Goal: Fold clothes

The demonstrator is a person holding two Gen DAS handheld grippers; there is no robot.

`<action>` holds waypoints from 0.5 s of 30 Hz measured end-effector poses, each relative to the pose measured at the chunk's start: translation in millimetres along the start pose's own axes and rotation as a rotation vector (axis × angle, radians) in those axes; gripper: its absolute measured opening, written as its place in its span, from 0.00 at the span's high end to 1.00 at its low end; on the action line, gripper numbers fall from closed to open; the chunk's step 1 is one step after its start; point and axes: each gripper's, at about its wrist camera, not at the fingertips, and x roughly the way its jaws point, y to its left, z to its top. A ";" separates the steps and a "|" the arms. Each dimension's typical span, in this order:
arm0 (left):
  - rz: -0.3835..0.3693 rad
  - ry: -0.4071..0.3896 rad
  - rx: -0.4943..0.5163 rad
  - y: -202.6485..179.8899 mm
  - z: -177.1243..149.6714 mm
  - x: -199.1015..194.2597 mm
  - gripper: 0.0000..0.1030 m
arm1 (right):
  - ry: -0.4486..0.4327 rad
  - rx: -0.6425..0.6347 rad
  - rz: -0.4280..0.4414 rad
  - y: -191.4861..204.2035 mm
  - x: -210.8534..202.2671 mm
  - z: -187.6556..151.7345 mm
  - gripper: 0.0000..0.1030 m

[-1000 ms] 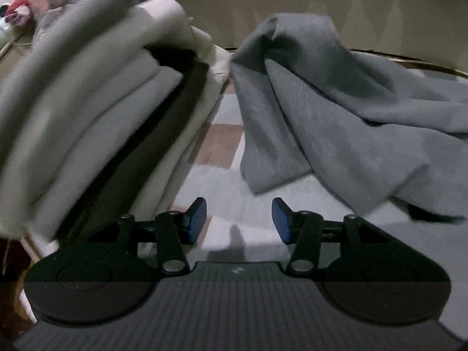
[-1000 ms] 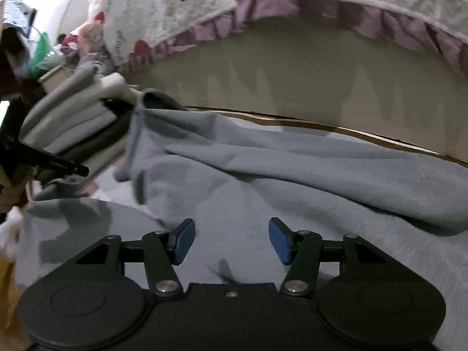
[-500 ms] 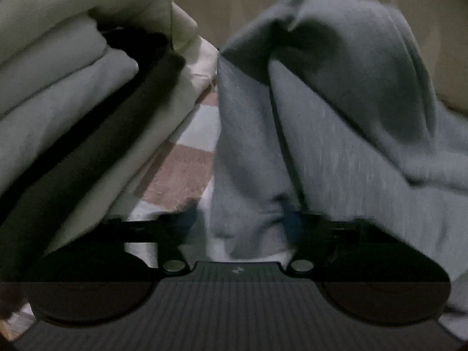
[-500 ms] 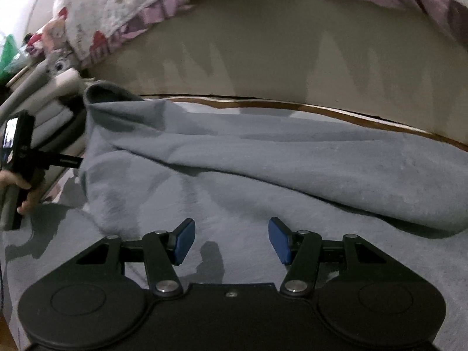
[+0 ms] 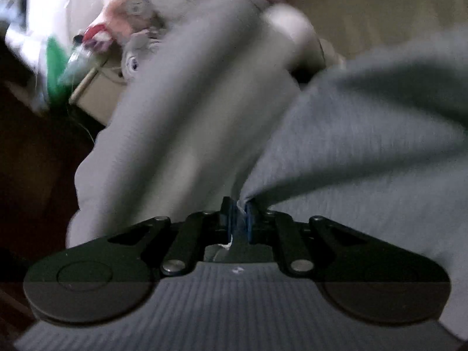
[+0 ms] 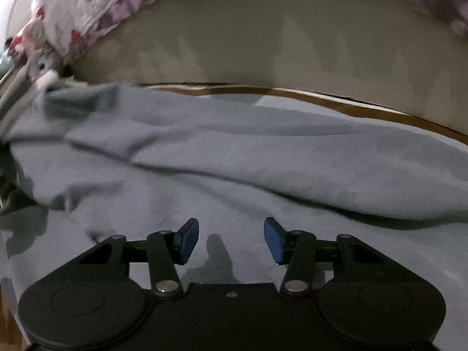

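My left gripper [image 5: 238, 218] pinches the garment's [image 6: 234, 169] edge; my right gripper [image 6: 231, 239] hovers spread above it. Advice: keep the pinch firm and lift evenly, clear of the stack [image 5: 181, 111] beside it.

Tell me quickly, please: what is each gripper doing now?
Left gripper: closed on the grey garment.
Right gripper: open, holding nothing, above the garment.

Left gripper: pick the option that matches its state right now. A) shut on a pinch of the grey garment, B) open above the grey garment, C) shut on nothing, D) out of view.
A: in the left wrist view the left gripper has its blue pads closed together with a bunched fold of the grey garment caught between them, the cloth fanning out from the pinch.
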 end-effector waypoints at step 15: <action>-0.424 -0.223 -0.302 -39.6 19.4 -54.8 0.49 | -0.254 0.271 -0.359 -129.1 -108.2 8.3 0.46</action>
